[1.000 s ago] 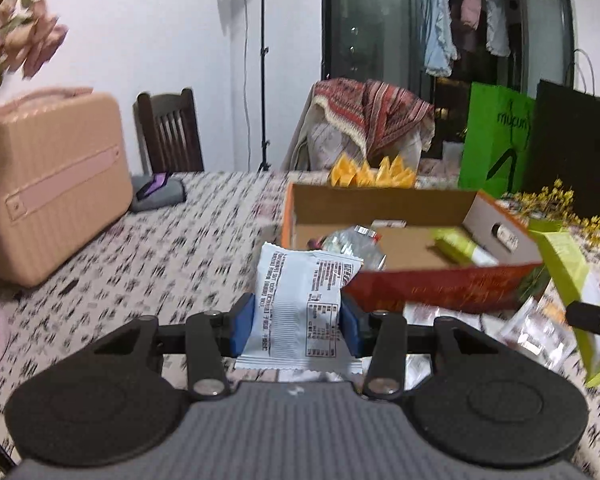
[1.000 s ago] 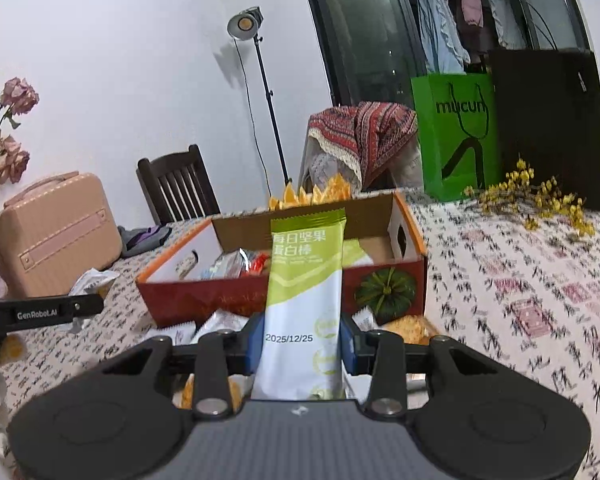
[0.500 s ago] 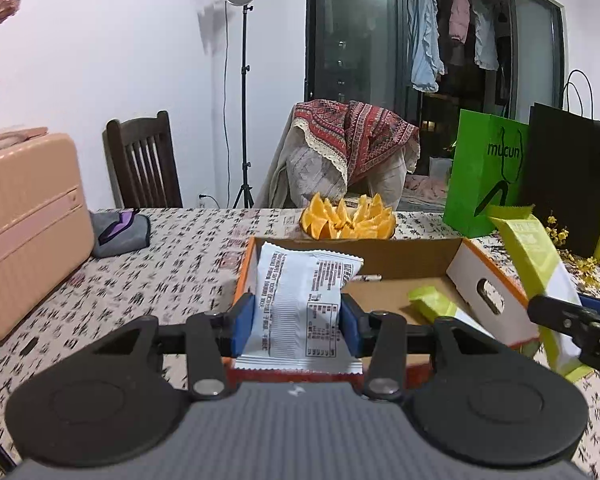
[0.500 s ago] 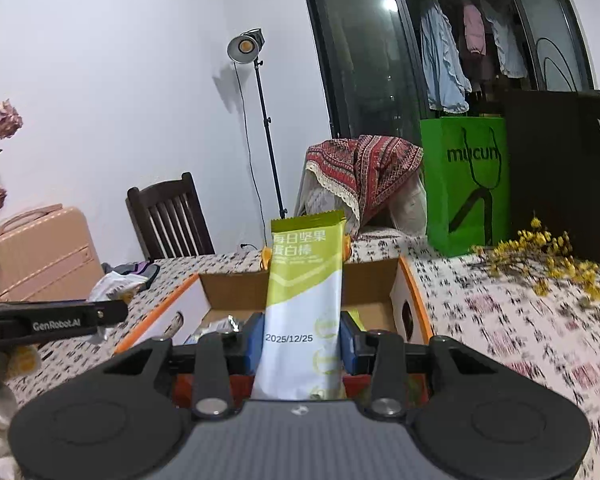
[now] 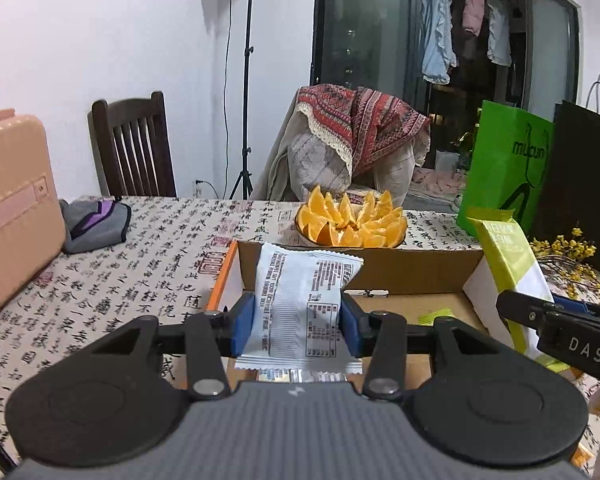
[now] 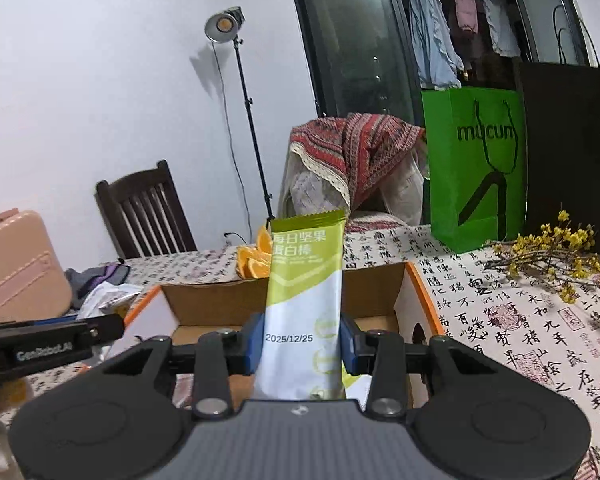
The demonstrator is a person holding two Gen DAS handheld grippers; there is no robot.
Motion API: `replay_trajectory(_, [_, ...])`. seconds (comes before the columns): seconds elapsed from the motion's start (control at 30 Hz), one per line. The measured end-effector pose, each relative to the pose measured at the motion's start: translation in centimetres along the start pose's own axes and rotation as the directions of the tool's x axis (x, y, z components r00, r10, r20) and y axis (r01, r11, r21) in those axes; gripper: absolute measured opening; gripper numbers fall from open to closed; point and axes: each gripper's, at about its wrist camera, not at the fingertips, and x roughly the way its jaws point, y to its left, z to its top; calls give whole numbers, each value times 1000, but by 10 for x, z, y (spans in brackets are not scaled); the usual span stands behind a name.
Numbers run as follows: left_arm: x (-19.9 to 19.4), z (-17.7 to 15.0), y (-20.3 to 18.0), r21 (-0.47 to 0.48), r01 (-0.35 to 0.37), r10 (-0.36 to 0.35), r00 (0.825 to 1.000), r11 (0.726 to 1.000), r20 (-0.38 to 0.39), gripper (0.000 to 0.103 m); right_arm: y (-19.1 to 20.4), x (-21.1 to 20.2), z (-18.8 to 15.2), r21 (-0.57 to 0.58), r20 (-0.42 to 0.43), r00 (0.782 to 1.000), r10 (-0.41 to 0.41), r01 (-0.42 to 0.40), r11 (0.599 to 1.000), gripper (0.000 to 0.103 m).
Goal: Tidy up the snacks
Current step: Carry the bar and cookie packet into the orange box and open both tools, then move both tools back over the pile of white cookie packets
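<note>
My left gripper (image 5: 298,322) and right gripper (image 6: 300,344) look alike: black linkage arms, blue pads (image 5: 244,328), silver pivot screws (image 6: 214,404), round black discs, ribbed grey housing.

Green-white bar wrapper (image 6: 306,304), calligraphy-print tablecloth (image 6: 512,320)

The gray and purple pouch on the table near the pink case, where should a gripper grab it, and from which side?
Take the gray and purple pouch by its raised, folded top edge, coming down from above on the side facing the box. It lies slumped and flat on the tablecloth, with the pink case close on its other side, so a low sideways approach looks cramped.
</note>
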Motion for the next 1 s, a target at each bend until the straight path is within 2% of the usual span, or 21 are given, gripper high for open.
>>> replay_trajectory(0.27, [36, -15, 8, 0, -14, 14, 999, 1000, -36, 46, -14, 30, -18, 22, -48, 999, 3, -2, 1000, 37])
replay_trajectory(0.47, [38, -20, 11, 1, -2, 2, 999, 1000, -37, 47, -14, 34, -22, 9, -64, 998, 8, -7, 1000, 38])
replay_trajectory(0.53, [35, -21, 10, 7, 3, -3, 1000, 1000, -25, 54, -13, 34, -23, 2, -68, 998, 6, -6, 1000, 41])
replay_trajectory(0.57, [33, -21, 9, 9, 7, -7, 1000, 1000, -16, 68, -13, 33, -23, 2, -71, 997, 6, -6, 1000, 41])
replay_trajectory(0.6, [31, -21, 9, 8, 7, -7, 1000, 1000, -6, 77, -14, 33, -23, 5, -71, 997, 3, -2, 1000, 41])
replay_trajectory(0.63, [28, -21, 8, 4, 4, -4, 1000, 1000, 10, 91, -14, 31, -23, 7, -71, 997, 2, -2, 1000, 47])
replay_trajectory(0.67, [26, -20, 8, 3, 1, -1, 1000, 1000, 26, 97, -15, 31, -23, 8, -74, 997, 6, -6, 1000, 53])
replay_trajectory(0.73, [22, -19, 9, 0, 11, -11, 999, 1000, 48, 103, -16, 29, -23, 14, -72, 997, 6, -5, 1000, 80])
replay_trajectory(0.8, [19, -19, 10, -14, 30, -29, 998, 999, 56, 103, -17, 28, -23, 13, -66, 998, 5, -4, 1000, 92])
replay_trajectory(0.9, [18, -19, 9, -10, 17, -16, 998, 1000, 56, 103, -17, 28, -23, 12, -68, 998, 4, -3, 1000, 103])
replay_trajectory(1.0, [18, -20, 8, -8, 12, -12, 999, 1000, 53, 103, -17, 28, -23, 8, -68, 998, -4, 5, 1000, 103])
